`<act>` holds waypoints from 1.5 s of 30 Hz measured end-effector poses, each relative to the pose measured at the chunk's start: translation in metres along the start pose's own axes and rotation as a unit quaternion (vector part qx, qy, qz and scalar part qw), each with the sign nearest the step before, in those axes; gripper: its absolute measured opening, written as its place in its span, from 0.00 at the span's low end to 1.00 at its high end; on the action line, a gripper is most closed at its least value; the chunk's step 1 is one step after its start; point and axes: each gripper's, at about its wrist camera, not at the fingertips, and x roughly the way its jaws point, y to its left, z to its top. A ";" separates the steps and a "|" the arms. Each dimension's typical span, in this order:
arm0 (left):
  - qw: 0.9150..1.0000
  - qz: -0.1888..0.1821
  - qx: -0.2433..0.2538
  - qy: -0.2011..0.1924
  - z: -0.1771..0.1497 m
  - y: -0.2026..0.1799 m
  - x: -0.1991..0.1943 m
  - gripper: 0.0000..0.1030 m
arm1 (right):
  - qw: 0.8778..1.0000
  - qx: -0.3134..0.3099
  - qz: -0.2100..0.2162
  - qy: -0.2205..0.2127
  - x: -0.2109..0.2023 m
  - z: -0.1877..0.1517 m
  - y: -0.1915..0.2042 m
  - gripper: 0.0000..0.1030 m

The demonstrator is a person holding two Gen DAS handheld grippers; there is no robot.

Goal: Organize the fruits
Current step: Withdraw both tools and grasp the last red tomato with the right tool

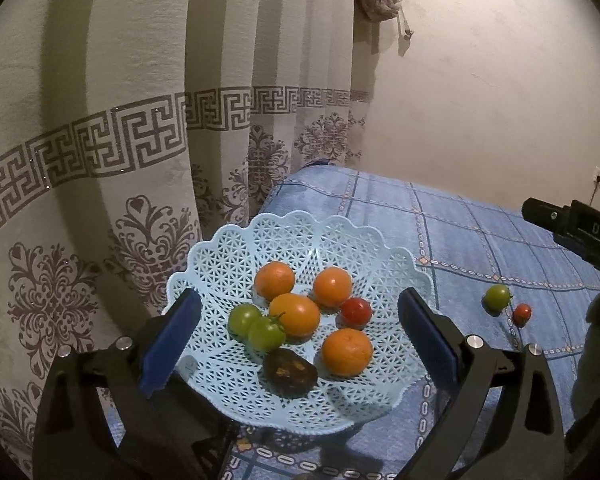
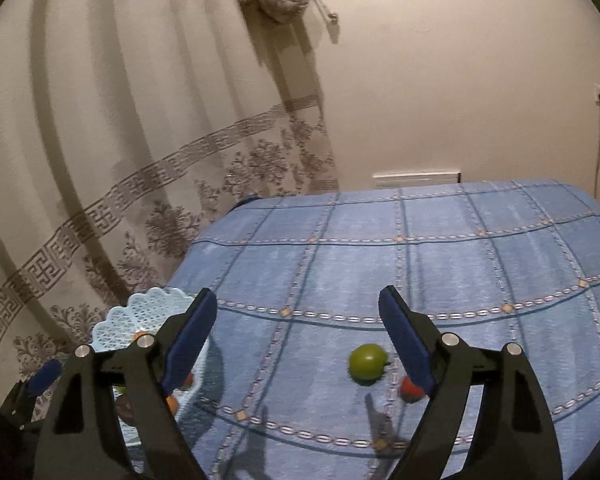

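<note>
The left tool point(image 1: 296, 332) hangs released, its blue-padded jaws spread wide to either side of the pale blue lattice plastic basket point(image 1: 236, 240), gripping nothing. The basket sits at the left edge of the blue checked bedspread point(image 1: 480, 240), beside the patterned cream curtain point(image 1: 100, 140). In it lie four orange round fruits point(image 1: 347, 352), two green tomatoes point(image 1: 266, 334), one small red tomato point(image 1: 356, 312) and a dark brown fruit point(image 1: 290, 372) at the near side. The right tool point(image 2: 298, 332) is likewise spread and empty, low over the bedspread. A loose green tomato point(image 2: 367, 361) lies between its jaws, and a loose small red tomato point(image 2: 409, 389) sits just right of it, partly hidden by the right pad.
</note>
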 end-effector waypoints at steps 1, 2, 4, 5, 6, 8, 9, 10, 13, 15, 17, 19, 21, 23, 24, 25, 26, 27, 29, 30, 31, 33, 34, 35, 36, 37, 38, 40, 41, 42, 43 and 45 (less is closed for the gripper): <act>1.000 -0.001 0.001 0.000 0.000 0.000 -0.001 0.97 | 1.000 0.003 -0.005 0.002 0.000 0.001 -0.006 0.80; 1.000 -0.003 0.002 0.000 -0.001 -0.001 -0.002 0.97 | 1.000 0.005 -0.008 0.003 -0.001 0.001 -0.011 0.80; 1.000 -0.005 0.004 0.000 -0.002 -0.003 -0.003 0.97 | 1.000 0.008 -0.010 0.002 -0.002 -0.002 -0.023 0.80; 1.000 -0.006 0.006 0.000 -0.002 -0.005 -0.003 0.97 | 1.000 0.008 -0.008 0.003 -0.003 -0.005 -0.029 0.80; 1.000 -0.007 0.008 0.001 -0.003 -0.006 -0.003 0.97 | 1.000 0.007 -0.007 0.006 -0.003 -0.007 -0.033 0.80; 1.000 -0.009 0.014 0.001 -0.004 -0.010 -0.003 0.97 | 1.000 0.006 -0.012 0.018 -0.001 -0.013 -0.042 0.80; 1.000 -0.010 0.016 0.001 -0.004 -0.011 -0.004 0.97 | 1.000 0.003 -0.013 0.026 0.001 -0.016 -0.045 0.80; 1.000 -0.011 0.018 0.000 -0.004 -0.013 -0.005 0.97 | 0.999 -0.004 -0.014 0.033 0.002 -0.020 -0.048 0.80; 1.000 -0.013 0.019 -0.001 -0.004 -0.016 -0.007 0.97 | 0.997 -0.041 -0.035 0.056 0.008 -0.034 -0.052 0.80; 1.000 -0.014 0.017 -0.001 -0.003 -0.019 -0.007 0.97 | 0.995 -0.048 -0.043 0.078 0.014 -0.043 -0.058 0.77; 1.000 -0.015 0.020 -0.001 -0.003 -0.022 -0.007 0.97 | 0.993 -0.048 -0.044 0.097 0.021 -0.050 -0.064 0.74; 1.000 -0.016 0.025 -0.001 -0.003 -0.026 -0.007 0.97 | 0.991 -0.050 -0.046 0.115 0.028 -0.056 -0.068 0.69; 0.999 -0.018 0.030 -0.003 -0.002 -0.030 -0.008 0.97 | 0.990 -0.052 -0.047 0.124 0.033 -0.060 -0.068 0.65; 0.999 -0.020 0.034 -0.004 -0.001 -0.034 -0.008 0.97 | 0.989 -0.053 -0.046 0.131 0.039 -0.063 -0.070 0.61; 0.999 -0.020 0.035 -0.004 -0.001 -0.036 -0.009 0.97 | 0.988 -0.055 -0.045 0.135 0.042 -0.065 -0.070 0.59; 0.999 -0.021 0.036 -0.004 0.000 -0.037 -0.008 0.97 | 0.988 -0.058 -0.047 0.138 0.045 -0.066 -0.070 0.58; 0.999 -0.021 0.037 -0.004 0.000 -0.039 -0.008 0.97 | 0.987 -0.060 -0.049 0.141 0.047 -0.067 -0.071 0.54; 0.999 -0.022 0.038 -0.003 0.001 -0.040 -0.007 0.97 | 0.986 -0.063 -0.052 0.147 0.051 -0.069 -0.072 0.49; 0.999 -0.023 0.042 -0.002 0.000 -0.044 -0.007 0.97 | 0.985 -0.058 -0.051 0.157 0.056 -0.069 -0.075 0.46; 0.999 -0.024 0.043 -0.002 0.000 -0.046 -0.007 0.97 | 0.985 -0.058 -0.051 0.156 0.057 -0.068 -0.074 0.43; 0.999 -0.026 0.045 0.000 0.000 -0.048 -0.006 0.97 | 0.985 -0.060 -0.051 0.156 0.057 -0.068 -0.074 0.39; 0.999 -0.027 0.047 0.002 0.000 -0.053 -0.005 0.97 | 0.984 -0.066 -0.050 0.158 0.058 -0.068 -0.074 0.32; 0.998 -0.028 0.050 0.003 0.000 -0.056 -0.004 0.97 | 0.984 -0.068 -0.053 0.158 0.059 -0.067 -0.074 0.31; 0.998 -0.030 0.055 0.003 0.000 -0.059 -0.003 0.97 | 0.983 -0.068 -0.054 0.159 0.059 -0.067 -0.075 0.28; 0.998 -0.031 0.059 0.004 0.000 -0.062 -0.002 0.97 | 0.983 -0.069 -0.054 0.159 0.058 -0.066 -0.075 0.27; 0.998 -0.031 0.063 0.005 -0.001 -0.066 0.000 0.97 | 0.983 -0.069 -0.052 0.160 0.058 -0.065 -0.076 0.27; 0.997 -0.032 0.066 0.007 -0.001 -0.069 0.001 0.97 | 0.983 -0.069 -0.051 0.160 0.057 -0.065 -0.076 0.27; 0.997 -0.036 0.073 0.011 -0.002 -0.077 0.004 0.97 | 0.983 -0.069 -0.058 0.160 0.054 -0.064 -0.079 0.27; 0.996 -0.039 0.077 0.012 -0.003 -0.081 0.005 0.97 | 0.983 -0.070 -0.061 0.159 0.051 -0.064 -0.080 0.27; 0.996 -0.041 0.081 0.013 -0.004 -0.085 0.006 0.97 | 0.983 -0.071 -0.061 0.158 0.049 -0.064 -0.081 0.27; 0.995 -0.044 0.084 0.015 -0.005 -0.089 0.007 0.97 | 0.983 -0.072 -0.062 0.154 0.043 -0.063 -0.083 0.27; 0.994 -0.050 0.093 0.018 -0.006 -0.100 0.010 0.97 | 0.984 -0.071 -0.064 0.148 0.036 -0.062 -0.088 0.27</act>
